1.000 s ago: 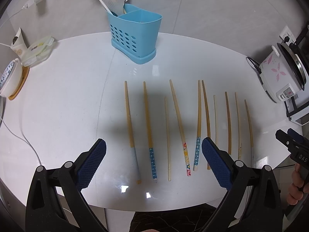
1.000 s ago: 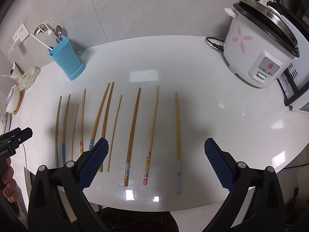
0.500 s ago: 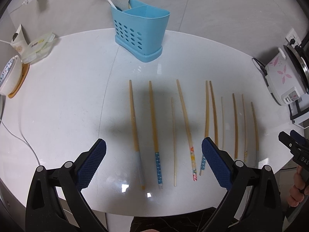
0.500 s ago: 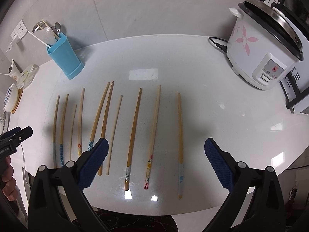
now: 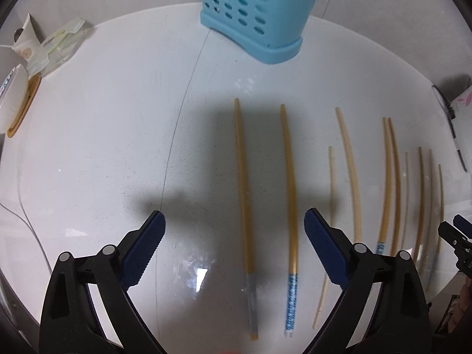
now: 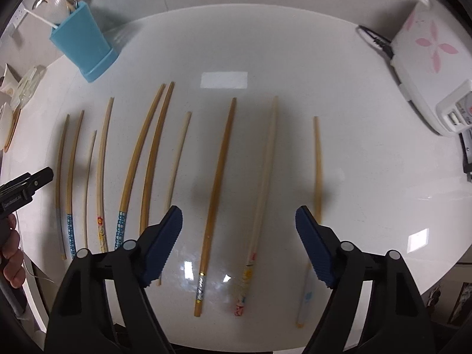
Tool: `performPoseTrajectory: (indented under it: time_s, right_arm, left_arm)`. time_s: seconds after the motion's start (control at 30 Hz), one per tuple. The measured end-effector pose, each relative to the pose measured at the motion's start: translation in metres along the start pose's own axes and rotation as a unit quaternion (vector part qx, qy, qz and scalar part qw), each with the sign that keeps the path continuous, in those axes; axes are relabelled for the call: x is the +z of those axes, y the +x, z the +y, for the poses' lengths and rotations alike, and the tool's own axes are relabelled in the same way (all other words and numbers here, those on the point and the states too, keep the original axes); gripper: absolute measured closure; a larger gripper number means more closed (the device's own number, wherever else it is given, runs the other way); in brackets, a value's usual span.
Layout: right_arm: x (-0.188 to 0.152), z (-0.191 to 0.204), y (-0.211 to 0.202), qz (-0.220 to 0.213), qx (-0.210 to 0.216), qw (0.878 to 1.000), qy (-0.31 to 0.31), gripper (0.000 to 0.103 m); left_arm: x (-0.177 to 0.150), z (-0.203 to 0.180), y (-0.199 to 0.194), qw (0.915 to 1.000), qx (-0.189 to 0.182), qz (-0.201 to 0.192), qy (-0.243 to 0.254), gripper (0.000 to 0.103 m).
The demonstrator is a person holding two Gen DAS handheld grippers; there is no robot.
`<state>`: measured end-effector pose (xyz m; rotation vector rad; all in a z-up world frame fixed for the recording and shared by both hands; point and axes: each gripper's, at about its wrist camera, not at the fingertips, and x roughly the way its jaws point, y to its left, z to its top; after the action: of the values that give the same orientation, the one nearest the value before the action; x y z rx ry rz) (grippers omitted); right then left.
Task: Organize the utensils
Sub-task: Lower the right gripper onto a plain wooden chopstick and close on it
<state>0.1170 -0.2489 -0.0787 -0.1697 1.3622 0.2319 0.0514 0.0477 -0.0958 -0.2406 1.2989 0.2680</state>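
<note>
Left gripper (image 5: 234,250) fingers released, jaws closing, nothing pressed; two bamboo chopsticks lie between them on the white round worktop (image 5: 103,124): a clear-tipped chopstick (image 5: 243,188) and a blue-patterned chopstick (image 5: 290,194). Right gripper (image 6: 239,243) fingers also released, jaws closing, touching nothing; between them lie a dark bamboo chopstick (image 6: 216,188) and a pale flower-tipped chopstick (image 6: 262,188). All chopsticks lie in a row on the worktop, near side of the light blue perforated plastic utensil holder (image 5: 253,20). White rice cooker with pink flowers (image 6: 427,67) stands well right of the holder.
</note>
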Motion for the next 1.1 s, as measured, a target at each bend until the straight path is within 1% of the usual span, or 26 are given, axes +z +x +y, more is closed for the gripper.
performPoseTrajectory:
  time_s: [0.07, 0.3, 0.37, 0.4, 0.47, 0.53, 0.57, 0.6, 0.63, 0.67, 0.73, 0.77, 0.8, 0.87, 0.9, 0.93, 1.0, 1.1]
  right_arm:
    - [0.003, 0.003, 0.009, 0.011, 0.001, 1.0, -0.002, 0.032]
    - [0.01, 0.008, 0.029, 0.036, -0.004, 0.999, -0.005, 0.041]
    - [0.011, 0.009, 0.032, 0.041, -0.003, 0.999, -0.005, 0.042]
    - [0.011, 0.008, 0.034, 0.042, -0.003, 0.999, -0.006, 0.045]
    - [0.012, 0.01, 0.036, 0.045, -0.004, 0.999, -0.009, 0.048]
    - [0.016, 0.011, 0.041, 0.05, -0.001, 0.999, -0.012, 0.052]
    - [0.017, 0.012, 0.044, 0.055, -0.001, 0.998, -0.013, 0.057]
    - [0.017, 0.012, 0.045, 0.06, -0.002, 0.998, -0.014, 0.062]
    - [0.018, 0.013, 0.046, 0.058, -0.006, 0.998, -0.017, 0.062]
    - [0.018, 0.015, 0.047, 0.058, -0.007, 0.998, -0.019, 0.065]
    - [0.018, 0.016, 0.047, 0.059, -0.006, 0.998, -0.02, 0.071]
    - [0.019, 0.017, 0.048, 0.06, -0.006, 0.998, -0.021, 0.075]
    - [0.018, 0.021, 0.048, 0.061, -0.006, 0.998, -0.021, 0.081]
    - [0.017, 0.024, 0.048, 0.063, -0.005, 0.998, -0.02, 0.087]
    - [0.019, 0.028, 0.047, 0.063, -0.004, 0.998, -0.02, 0.092]
    - [0.022, 0.031, 0.046, 0.063, -0.004, 0.998, -0.018, 0.095]
    - [0.024, 0.032, 0.046, 0.065, -0.002, 0.998, -0.012, 0.097]
    - [0.019, 0.034, 0.044, 0.062, -0.004, 0.998, -0.01, 0.097]
  left_arm:
    - [0.002, 0.002, 0.008, 0.9999, -0.002, 0.01, -0.001, 0.014]
    - [0.005, 0.005, 0.02, 0.9998, 0.003, 0.02, -0.001, 0.018]
    - [0.005, 0.004, 0.024, 0.9996, 0.006, 0.026, 0.0, 0.022]
    - [0.005, 0.004, 0.027, 0.9994, 0.008, 0.033, 0.0, 0.025]
    - [0.004, 0.003, 0.028, 0.9995, 0.011, 0.031, 0.003, 0.029]
    - [0.004, 0.001, 0.028, 0.9995, 0.015, 0.028, 0.008, 0.032]
    - [0.003, 0.001, 0.027, 0.9995, 0.015, 0.027, 0.008, 0.033]
    - [0.002, 0.0, 0.026, 0.9995, 0.016, 0.027, 0.008, 0.037]
    - [0.002, -0.001, 0.025, 0.9995, 0.016, 0.026, 0.011, 0.042]
    - [0.001, -0.002, 0.025, 0.9995, 0.016, 0.025, 0.013, 0.045]
    - [-0.002, -0.005, 0.021, 0.9994, 0.017, 0.025, 0.016, 0.058]
    - [-0.002, -0.006, 0.021, 0.9994, 0.017, 0.025, 0.015, 0.063]
    - [-0.002, -0.006, 0.02, 0.9994, 0.018, 0.025, 0.016, 0.073]
    - [-0.003, -0.006, 0.02, 0.9994, 0.018, 0.025, 0.015, 0.084]
    - [-0.001, -0.006, 0.019, 0.9994, 0.018, 0.027, 0.015, 0.095]
    - [0.003, -0.013, 0.014, 0.9993, 0.017, 0.031, 0.014, 0.097]
    - [-0.001, -0.012, 0.012, 0.9995, 0.012, 0.029, 0.01, 0.097]
    - [-0.003, -0.01, 0.011, 0.9997, 0.002, 0.025, 0.003, 0.097]
